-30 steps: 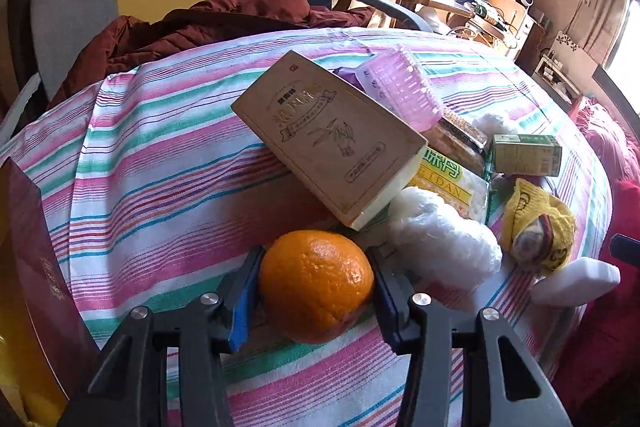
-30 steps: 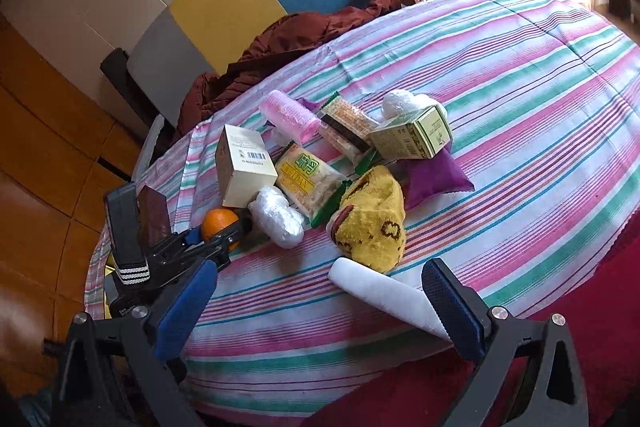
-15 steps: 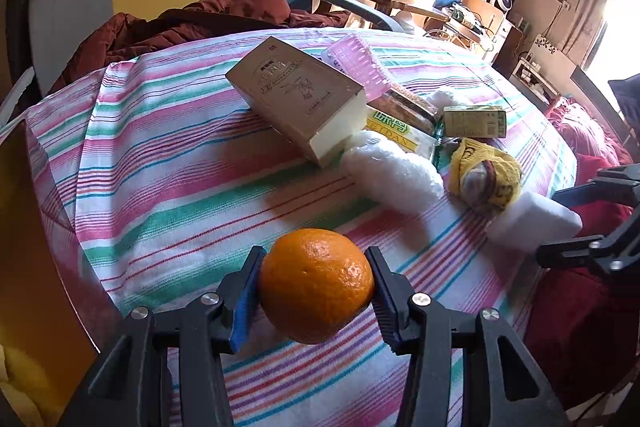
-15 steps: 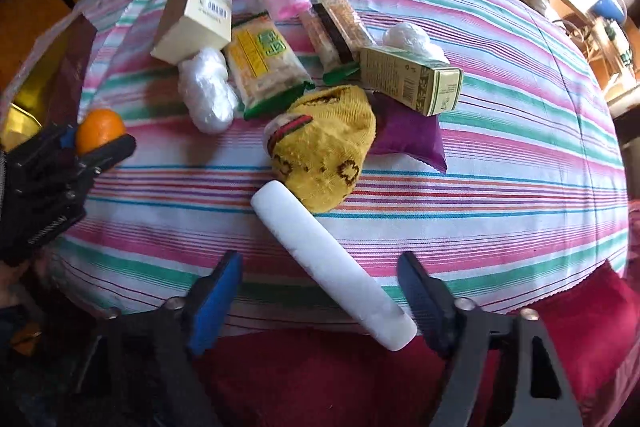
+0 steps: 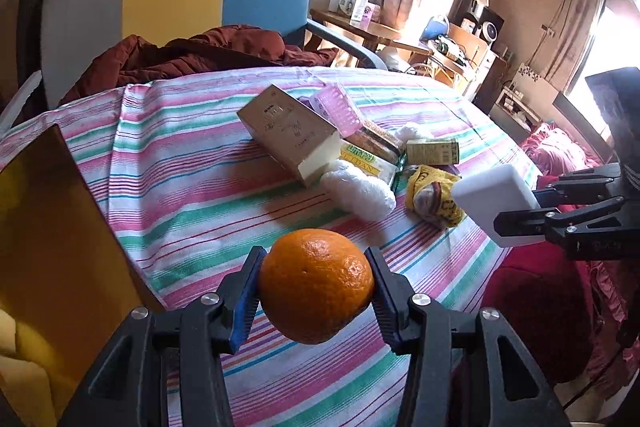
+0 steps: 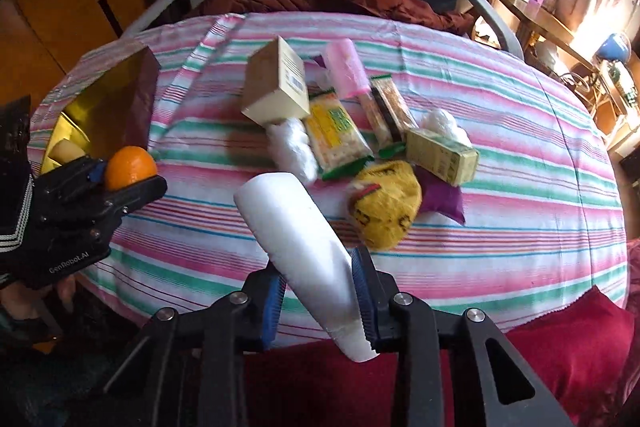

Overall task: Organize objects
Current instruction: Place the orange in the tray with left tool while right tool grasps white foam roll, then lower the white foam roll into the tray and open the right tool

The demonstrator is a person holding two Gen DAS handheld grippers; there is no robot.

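lifting now: right gripper [image 6: 320, 301] newly clamped on white tube [image 6: 296, 243], left gripper [image 5: 316, 297] still clamping orange [image 5: 316, 285]; both probably boxward.

Two tools are seen: one [image 5: 316, 287] is closed on one orange [image 5: 316, 285], the other [image 6: 320, 301] on one white tube [image 6: 304, 247]. On the counter [image 6: 520, 147] are counted two cardboard boxes [image 6: 276, 87] [image 6: 442, 151], two snack packets [image 6: 336, 131] [image 6: 390, 107], two white plastic wads [image 6: 292, 147] [image 6: 444, 123], one pink roll [image 6: 346, 69], one yellow sock [image 6: 386, 203] and one purple pouch [image 6: 442, 199]. One gold-lined box [image 6: 104, 107] is counted at the edge.
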